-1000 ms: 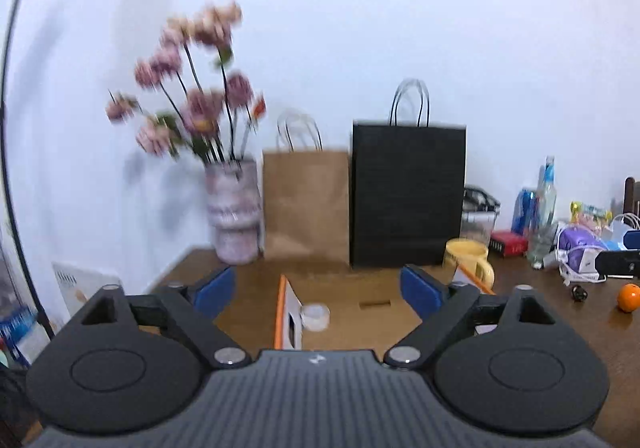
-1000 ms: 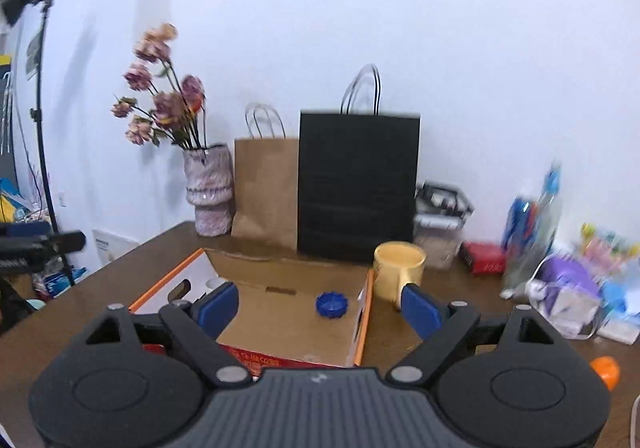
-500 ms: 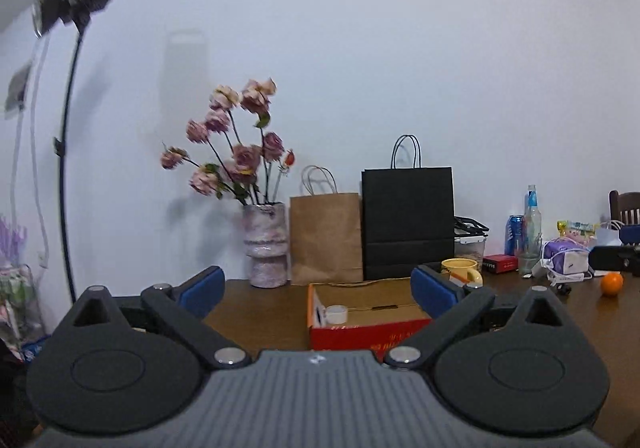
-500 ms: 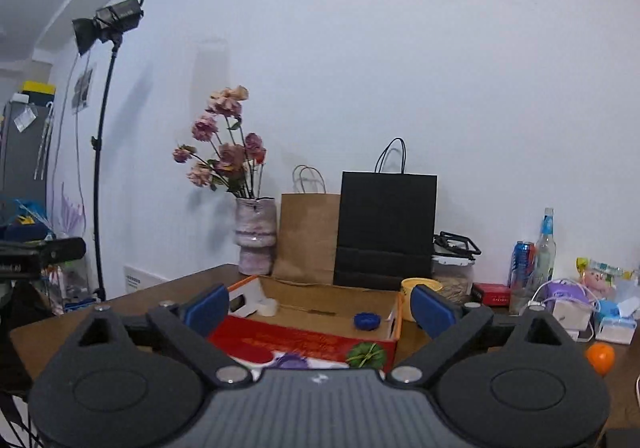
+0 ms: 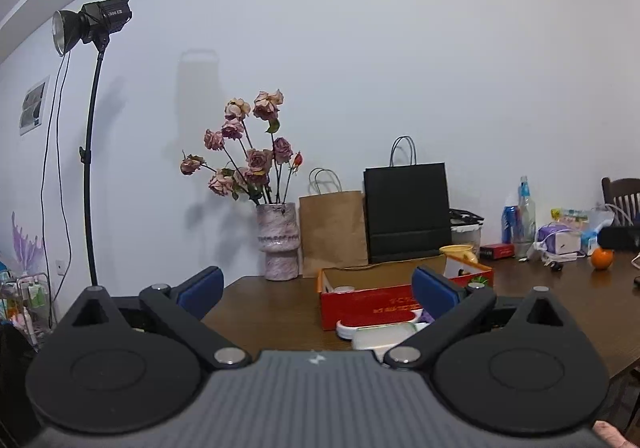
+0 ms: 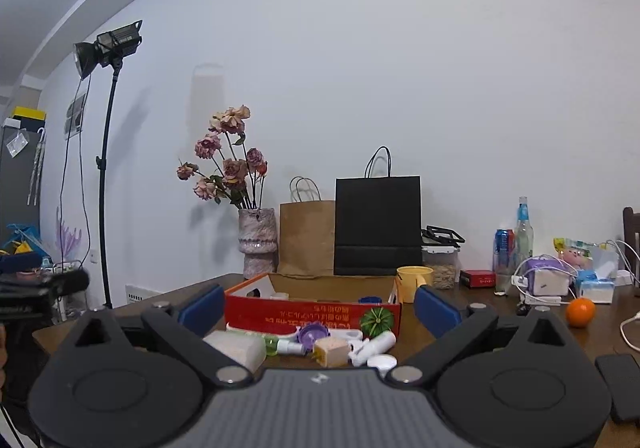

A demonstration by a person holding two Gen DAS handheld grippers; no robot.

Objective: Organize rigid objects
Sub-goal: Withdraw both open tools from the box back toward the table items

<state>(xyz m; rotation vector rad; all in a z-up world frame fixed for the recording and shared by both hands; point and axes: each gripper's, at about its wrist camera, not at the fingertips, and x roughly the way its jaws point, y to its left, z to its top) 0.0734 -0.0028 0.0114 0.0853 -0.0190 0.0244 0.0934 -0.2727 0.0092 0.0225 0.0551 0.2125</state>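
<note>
— Dark wooden table (image 6: 500, 324) against a pale wall, with a dried-rose vase (image 6: 257, 244) and two paper bags at the back. Where do the rigid objects sit?

— Heaped on the tabletop just in front of the red cardboard box (image 6: 312, 315): a pale rectangular block (image 6: 238, 346), a purple round lid (image 6: 314, 333), a tan cube (image 6: 330, 352), a white plastic tube (image 6: 374, 344) and a green ribbed ball (image 6: 375, 321) against the box wall. A blue cap and a white roll lie inside the box already

— How would they handle?

— Probably light and stiff, all hard plastic or foam-like. The tube looks smooth and may roll, so it is best pinched across its middle; the cube offers flat opposite faces

— And the grippers?

— The left gripper (image 5: 316, 284) has its blue pads spread wide with nothing between them. The right gripper (image 6: 318, 306) is opening, jaws almost fully apart, holding nothing; the pile lies ahead of and below its fingers
</note>
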